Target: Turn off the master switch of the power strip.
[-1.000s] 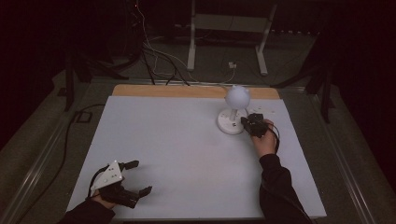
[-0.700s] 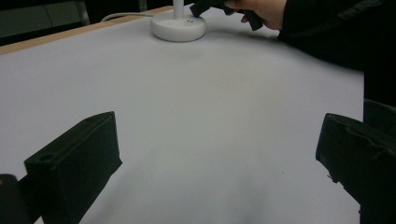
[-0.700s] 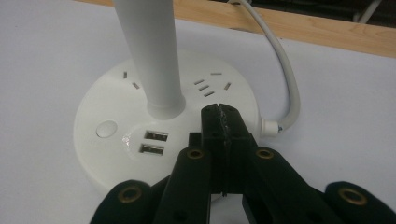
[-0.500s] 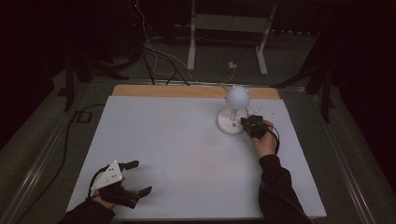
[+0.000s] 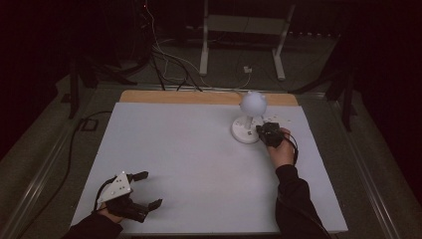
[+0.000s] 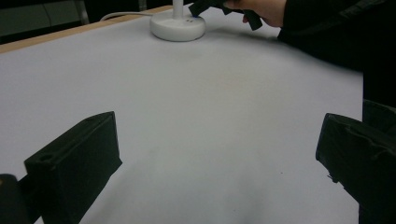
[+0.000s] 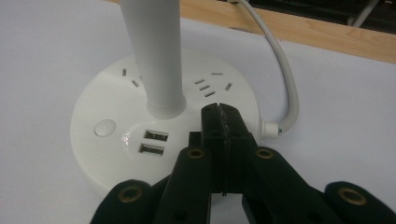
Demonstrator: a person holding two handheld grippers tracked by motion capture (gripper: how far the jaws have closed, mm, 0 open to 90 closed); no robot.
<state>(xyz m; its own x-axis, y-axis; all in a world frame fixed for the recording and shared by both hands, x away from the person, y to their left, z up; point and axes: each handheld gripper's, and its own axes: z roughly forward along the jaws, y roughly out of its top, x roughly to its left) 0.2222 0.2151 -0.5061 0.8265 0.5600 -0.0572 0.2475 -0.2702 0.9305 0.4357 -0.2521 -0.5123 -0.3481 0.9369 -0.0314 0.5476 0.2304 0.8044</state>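
lamp base (image 7: 112,135): glossy white plastic | tongs (image 7: 223,122): matt black plastic | table edge (image 7: 327,39): wood

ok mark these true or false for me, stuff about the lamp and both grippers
1. The right gripper is shut, its tip over the lamp base. True.
2. The left gripper is clamped on the lamp's stem. False: it is open, near the table's front edge, far from the lamp.
3. The base has two USB ports and a round button. True.
4. The lamp's cable is black. False: it is white.
5. The lamp lies on its side. False: it stands upright on the white table.
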